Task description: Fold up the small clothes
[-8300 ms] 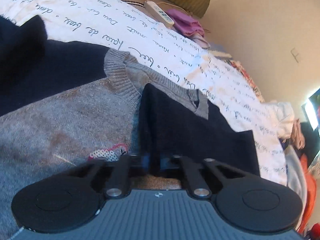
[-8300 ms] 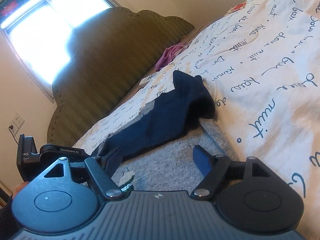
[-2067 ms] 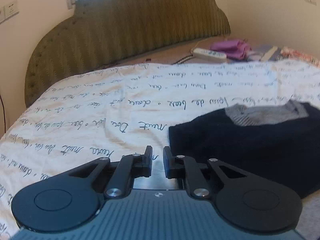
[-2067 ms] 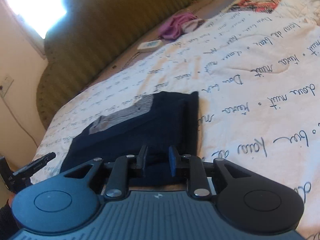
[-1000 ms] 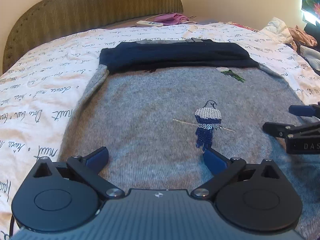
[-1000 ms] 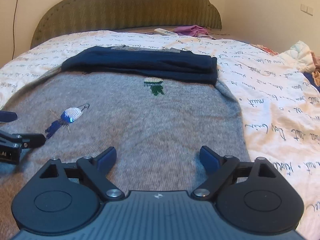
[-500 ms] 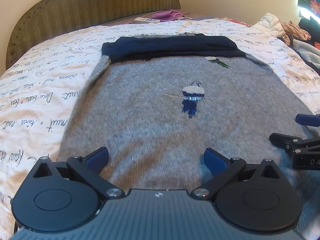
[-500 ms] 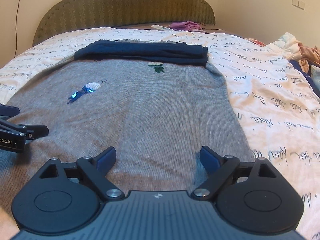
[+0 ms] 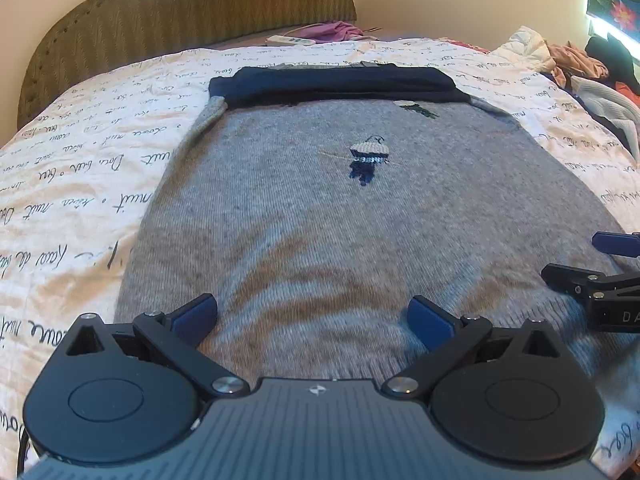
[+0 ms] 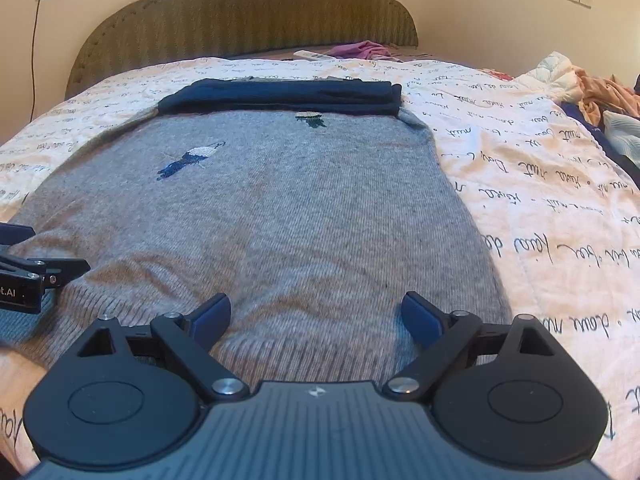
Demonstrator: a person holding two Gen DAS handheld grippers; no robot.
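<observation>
A grey knitted sweater with navy sleeves point(image 9: 320, 208) lay flat on a white bedspread printed with dark cursive writing point(image 9: 80, 184), and everything here is placed against that sweater. To its left the bedspread ran bare out to the edge. Over the sweater's near hem, toward the left side, the left gripper point(image 9: 312, 316) hovered with its blue-padded fingers point(image 9: 196, 314) spread wide and nothing between them. Across the sweater's far end the navy sleeves point(image 9: 340, 84) were folded into a dark band over the chest. On the grey front, just nearer than that band, sat a small embroidered figure in white and blue point(image 9: 366, 160) and, further right, a small green and white motif point(image 9: 416, 108). Beyond the sweater stood an olive upholstered headboard point(image 10: 248, 20), with a white power strip point(image 10: 312, 55) and a purple cloth point(image 10: 362, 49) at its foot. Over the near hem on the right side the right gripper point(image 10: 316, 314) also hovered, its fingers point(image 10: 420, 316) wide apart and empty; its tips showed at the right edge of the left wrist view. Right of the sweater, at the bedspread's far side, lay a heap of mixed clothes point(image 9: 576, 60).
</observation>
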